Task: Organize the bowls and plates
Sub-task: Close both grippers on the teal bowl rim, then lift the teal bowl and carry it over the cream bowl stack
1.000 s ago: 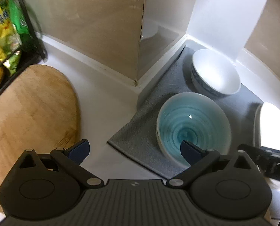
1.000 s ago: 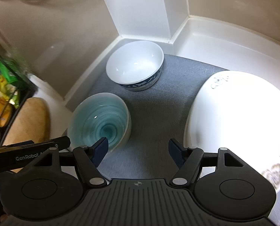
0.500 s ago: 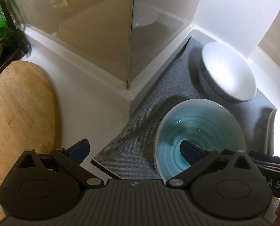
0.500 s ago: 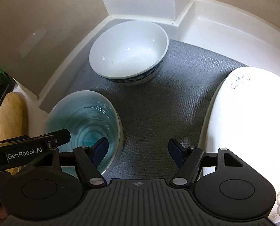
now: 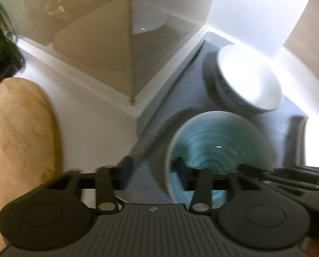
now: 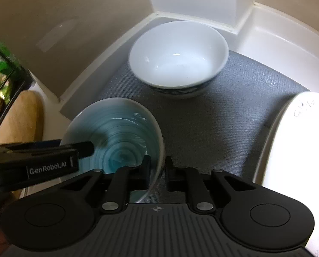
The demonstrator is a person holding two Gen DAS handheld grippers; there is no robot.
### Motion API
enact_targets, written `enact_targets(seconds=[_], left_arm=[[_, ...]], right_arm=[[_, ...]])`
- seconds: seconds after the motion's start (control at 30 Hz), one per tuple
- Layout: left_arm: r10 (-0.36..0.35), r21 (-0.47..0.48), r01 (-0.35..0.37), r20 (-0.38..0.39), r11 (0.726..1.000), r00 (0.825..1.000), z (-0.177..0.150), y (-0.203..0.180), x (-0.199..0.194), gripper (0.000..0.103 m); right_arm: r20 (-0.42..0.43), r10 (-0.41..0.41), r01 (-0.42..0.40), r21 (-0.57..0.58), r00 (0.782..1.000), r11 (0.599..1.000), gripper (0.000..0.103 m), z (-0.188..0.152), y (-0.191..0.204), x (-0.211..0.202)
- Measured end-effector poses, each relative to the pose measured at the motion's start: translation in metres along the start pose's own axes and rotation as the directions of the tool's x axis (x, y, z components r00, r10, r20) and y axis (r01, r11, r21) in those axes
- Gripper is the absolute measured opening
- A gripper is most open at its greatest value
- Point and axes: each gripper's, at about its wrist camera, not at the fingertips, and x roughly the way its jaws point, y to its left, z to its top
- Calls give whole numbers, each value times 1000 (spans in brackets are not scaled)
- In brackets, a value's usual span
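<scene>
Both sets of fingers are closing on the teal bowl (image 6: 116, 137) from opposite sides. In the right wrist view the right gripper (image 6: 157, 169) straddles the bowl's near-right rim, one finger inside and one outside, the gap between them almost gone, so the rim looks pinched. The left gripper (image 5: 153, 171) does the same on the bowl's left rim: one finger sits inside the glaze, the other outside over the grey mat (image 5: 180, 98). That view is blurred, and I cannot tell whether its pads press the rim yet.

A two-sided hold probably suits a deep, glossy bowl, since it would keep the bowl level when lifted. The bowl rests on the mat on the counter (image 5: 90, 115), near the white bowl with a blue band (image 6: 178, 57) behind it and the white plate (image 6: 298, 150) to its right. Nesting the teal bowl into the white one seems a likely aim.
</scene>
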Motion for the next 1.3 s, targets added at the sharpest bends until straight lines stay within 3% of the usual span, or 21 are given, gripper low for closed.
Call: enact_targets(seconds=[0.03, 0.3, 0.9, 1.3], left_arm=[[-41, -10, 41, -24, 999, 999, 0, 1, 0, 8], [-92, -30, 91, -66, 995, 994, -11, 10, -8, 8], [-140, 5, 140, 12, 990, 990, -38, 3, -76, 8], [-223, 125, 216, 47, 968, 974, -65, -41, -123, 9]], right_arm=[[5, -3, 3, -9, 1000, 1000, 14, 0, 1, 0], [-2, 13, -13, 20, 1000, 1000, 13, -2, 0, -6], [97, 22, -20, -25, 995, 999, 13, -26, 13, -72], [182, -31, 27, 24, 983, 999, 13, -66, -7, -137]])
